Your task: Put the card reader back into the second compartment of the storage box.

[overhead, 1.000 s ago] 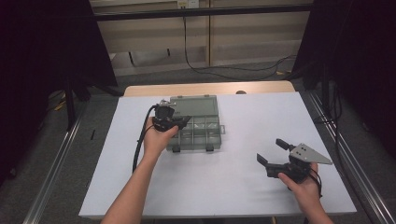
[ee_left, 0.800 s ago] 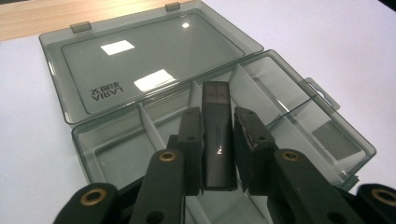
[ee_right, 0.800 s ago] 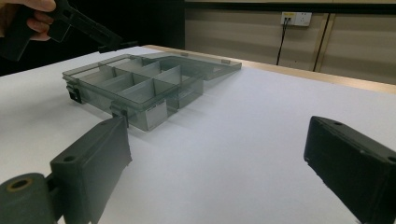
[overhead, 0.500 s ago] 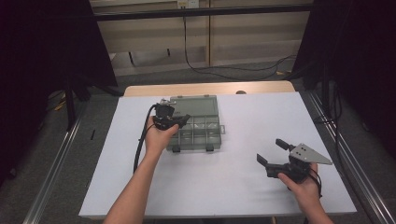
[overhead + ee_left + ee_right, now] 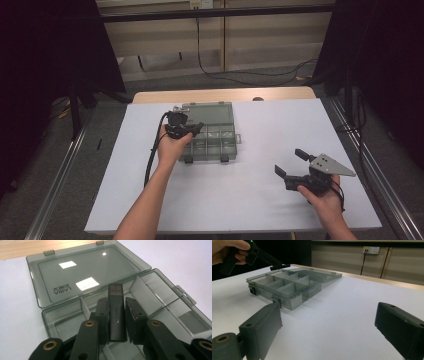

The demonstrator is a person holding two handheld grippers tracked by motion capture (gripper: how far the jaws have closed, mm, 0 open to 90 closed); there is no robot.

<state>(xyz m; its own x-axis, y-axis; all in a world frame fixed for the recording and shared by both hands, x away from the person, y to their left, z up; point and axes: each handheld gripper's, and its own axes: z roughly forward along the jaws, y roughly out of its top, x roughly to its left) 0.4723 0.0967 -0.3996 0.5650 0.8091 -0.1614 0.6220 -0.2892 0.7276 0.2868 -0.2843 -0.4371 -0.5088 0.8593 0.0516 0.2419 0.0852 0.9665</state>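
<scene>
An open grey see-through compartment box [image 5: 215,142] lies on the white table, its lid [image 5: 85,272] laid flat behind it. My left gripper [image 5: 192,129] hovers over the box's left compartments, shut on a black USB stick [image 5: 116,312] that stands up between the pads. In the left gripper view the stick points toward a middle divider [image 5: 138,288]. In the right gripper view that gripper [image 5: 279,265] hangs over the far end of the box [image 5: 287,287]. My right gripper [image 5: 290,161] rests low at the table's right front, jaws open with nothing between them [image 5: 328,322].
The white table top [image 5: 260,200] extends around the box. A wooden strip [image 5: 225,94] runs along the far edge. Metal rails [image 5: 55,195] flank both sides. Cables [image 5: 240,75] lie on the floor behind, and a wall socket [image 5: 372,250] is on the back wall.
</scene>
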